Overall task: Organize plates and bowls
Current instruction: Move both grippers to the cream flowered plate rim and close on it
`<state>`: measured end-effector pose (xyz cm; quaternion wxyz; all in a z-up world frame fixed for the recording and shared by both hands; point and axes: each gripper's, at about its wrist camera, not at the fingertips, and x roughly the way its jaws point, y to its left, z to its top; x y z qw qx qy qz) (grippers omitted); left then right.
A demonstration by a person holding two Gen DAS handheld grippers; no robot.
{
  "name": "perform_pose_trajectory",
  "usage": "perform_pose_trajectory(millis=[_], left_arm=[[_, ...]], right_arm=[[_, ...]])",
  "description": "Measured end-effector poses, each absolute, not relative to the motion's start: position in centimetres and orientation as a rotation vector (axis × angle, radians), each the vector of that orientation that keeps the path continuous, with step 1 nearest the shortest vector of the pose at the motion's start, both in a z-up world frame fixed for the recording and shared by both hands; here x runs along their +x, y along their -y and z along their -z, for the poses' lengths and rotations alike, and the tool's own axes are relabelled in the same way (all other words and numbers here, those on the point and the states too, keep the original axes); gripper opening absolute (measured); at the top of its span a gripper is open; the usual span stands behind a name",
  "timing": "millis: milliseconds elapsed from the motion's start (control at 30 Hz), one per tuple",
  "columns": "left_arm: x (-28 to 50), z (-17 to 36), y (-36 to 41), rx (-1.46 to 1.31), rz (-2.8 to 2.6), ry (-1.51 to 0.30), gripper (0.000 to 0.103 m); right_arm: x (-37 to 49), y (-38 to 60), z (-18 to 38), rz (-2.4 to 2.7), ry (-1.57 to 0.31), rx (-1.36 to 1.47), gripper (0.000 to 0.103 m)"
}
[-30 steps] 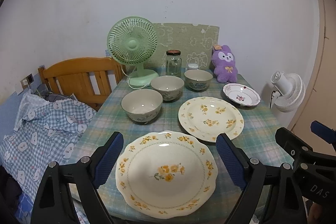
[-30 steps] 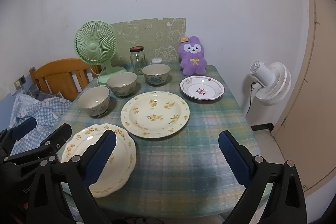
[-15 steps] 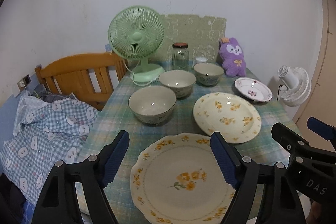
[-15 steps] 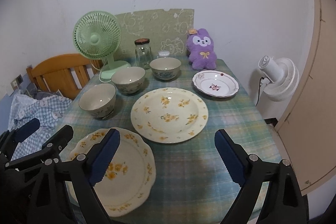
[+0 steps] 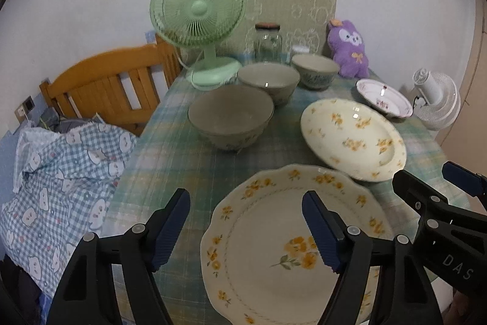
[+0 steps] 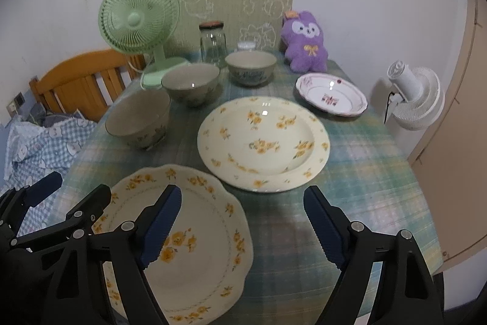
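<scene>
Both grippers descend toward the scalloped cream plate with yellow flowers point(image 5: 292, 245) at the near edge of the checked-cloth surface point(image 6: 359, 172). Left gripper point(image 5: 246, 229) and right gripper point(image 6: 243, 226): fingers apart, just been narrowing, clamping nothing. Best to straddle opposite rims squarely, then lift level.

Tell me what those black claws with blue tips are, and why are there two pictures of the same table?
Each claw is a hand-held gripper that a person carries, one per hand, with a camera looking along its fingers. One picture comes from the left hand-held gripper, the other from the right hand-held gripper. Both have just been closing a little but are open and hold nothing. On the table lie a scalloped plate nearest, a round flowered plate, a small plate, three bowls, a jar, a green fan and a purple plush toy.
</scene>
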<state>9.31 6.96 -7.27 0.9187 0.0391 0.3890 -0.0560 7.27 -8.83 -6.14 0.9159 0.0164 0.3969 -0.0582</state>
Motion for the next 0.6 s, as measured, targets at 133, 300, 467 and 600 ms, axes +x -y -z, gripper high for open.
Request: perform_pose_trajectory(millis=[133,300,467,600], left_arm=[[9.9,8.8,-7.3,0.08,0.126,-0.843,0.075],[10.5,10.8,-7.6,0.082,0.134,-0.887,0.073],[11.1,12.2,-8.1,0.078,0.136,-0.931,0.071],[11.4,13.2,-8.3,0.079,0.141,-0.961,0.07]], right_arm=[[7.9,8.2,7.6,0.128,-0.854,0.026,0.084],[8.7,7.7,9.5,0.137,-0.9,0.031,0.08],[9.3,7.2,11.3,0.153,-0.95,0.028,0.08],[9.6,6.9,12.2,0.175,-0.975,0.031,0.079]])
